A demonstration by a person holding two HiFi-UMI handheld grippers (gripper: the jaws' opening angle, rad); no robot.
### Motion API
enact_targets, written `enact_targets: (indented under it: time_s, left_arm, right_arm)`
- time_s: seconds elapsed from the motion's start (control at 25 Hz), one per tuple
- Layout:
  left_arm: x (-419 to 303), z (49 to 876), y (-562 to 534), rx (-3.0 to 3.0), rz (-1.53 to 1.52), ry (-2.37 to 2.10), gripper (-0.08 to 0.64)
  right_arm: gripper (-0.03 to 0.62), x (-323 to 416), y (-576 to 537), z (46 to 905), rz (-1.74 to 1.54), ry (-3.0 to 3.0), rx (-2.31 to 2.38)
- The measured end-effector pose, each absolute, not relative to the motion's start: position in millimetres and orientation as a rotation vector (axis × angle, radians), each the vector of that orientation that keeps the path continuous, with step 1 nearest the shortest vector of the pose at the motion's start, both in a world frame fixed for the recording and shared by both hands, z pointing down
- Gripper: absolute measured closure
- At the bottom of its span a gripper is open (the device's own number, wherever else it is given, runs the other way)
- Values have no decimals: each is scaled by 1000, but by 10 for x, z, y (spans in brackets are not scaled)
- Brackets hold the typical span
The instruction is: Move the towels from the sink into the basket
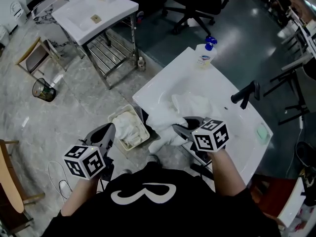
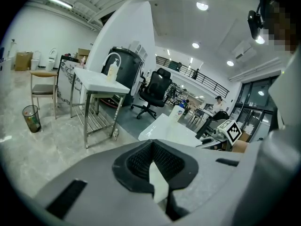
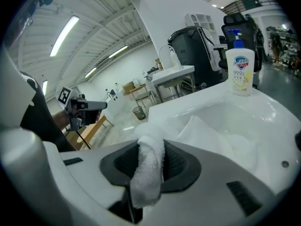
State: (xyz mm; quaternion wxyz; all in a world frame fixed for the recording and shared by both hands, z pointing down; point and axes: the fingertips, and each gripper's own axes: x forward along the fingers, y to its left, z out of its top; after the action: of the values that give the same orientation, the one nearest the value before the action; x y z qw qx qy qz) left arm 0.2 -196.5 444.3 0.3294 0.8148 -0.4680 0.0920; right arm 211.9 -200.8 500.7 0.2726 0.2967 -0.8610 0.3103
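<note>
A white towel (image 1: pixel 163 125) hangs over the near rim of the white sink (image 1: pixel 168 75), and my right gripper (image 1: pixel 177 128) is shut on it. In the right gripper view a fold of that towel (image 3: pixel 148 173) is pinched between the dark pads of the right gripper (image 3: pixel 148 161). More white towels (image 1: pixel 192 105) lie in the basin (image 3: pixel 211 135). The cream basket (image 1: pixel 113 118) stands on the floor left of the sink with a towel (image 1: pixel 127 127) in it. My left gripper (image 1: pixel 106 131) hovers beside the basket, shut with nothing in it (image 2: pixel 153 154).
A soap bottle (image 1: pixel 205 53) stands on the sink's far corner, a black faucet (image 1: pixel 245 94) at its right, and a green pad (image 1: pixel 261 132) near the right rim. A second sink stand (image 1: pixel 94 11), a mesh waste bin (image 1: pixel 43 89) and an office chair (image 1: pixel 197 4) stand beyond.
</note>
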Motion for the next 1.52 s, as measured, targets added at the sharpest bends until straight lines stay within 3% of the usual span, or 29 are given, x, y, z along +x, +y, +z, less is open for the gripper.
enact_targets:
  time_s: [1.0, 1.52]
  left_arm:
    - [-1302, 3550, -1466, 2256, 96, -1213, 554]
    - [-2030, 3565, -1084, 2242, 98, -1242, 554]
  right_arm:
    - [483, 1026, -1661, 3194, 758, -2642, 1092]
    - [483, 57, -1275, 3064, 707, -2709, 992]
